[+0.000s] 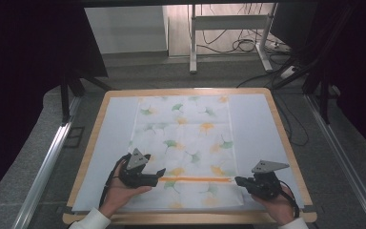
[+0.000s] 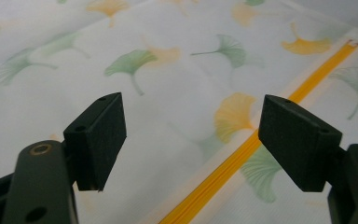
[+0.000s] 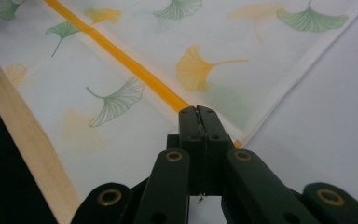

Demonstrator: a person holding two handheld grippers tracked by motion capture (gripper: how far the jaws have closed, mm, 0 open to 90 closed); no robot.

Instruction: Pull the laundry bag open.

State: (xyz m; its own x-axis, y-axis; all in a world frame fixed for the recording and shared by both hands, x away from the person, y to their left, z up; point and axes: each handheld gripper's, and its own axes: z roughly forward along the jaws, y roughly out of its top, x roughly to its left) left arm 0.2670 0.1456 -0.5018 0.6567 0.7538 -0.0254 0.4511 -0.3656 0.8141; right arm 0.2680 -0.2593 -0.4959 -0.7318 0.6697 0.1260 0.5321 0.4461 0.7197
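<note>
A white cloth [image 1: 186, 143] printed with green and orange ginkgo leaves lies flat on the table. An orange strip [image 1: 195, 180] runs across it near the front edge. My left gripper [image 1: 161, 172] hovers at the strip's left end. In the left gripper view it [image 2: 191, 135] is open, and the strip [image 2: 242, 154] passes below, nearer the right-hand jaw, with nothing between the pads. My right gripper [image 1: 238, 181] is at the strip's right end. In the right gripper view it [image 3: 198, 112] is shut on the cloth's edge [image 3: 242, 135] where the strip [image 3: 121, 56] ends.
A white mat [image 1: 114, 143] covers the wooden table [image 1: 88, 157] under the cloth. The table's front edge [image 3: 23, 140] runs close behind my right gripper. Metal rails [image 1: 47, 162] flank the table, and a desk frame with cables [image 1: 228, 43] stands beyond it.
</note>
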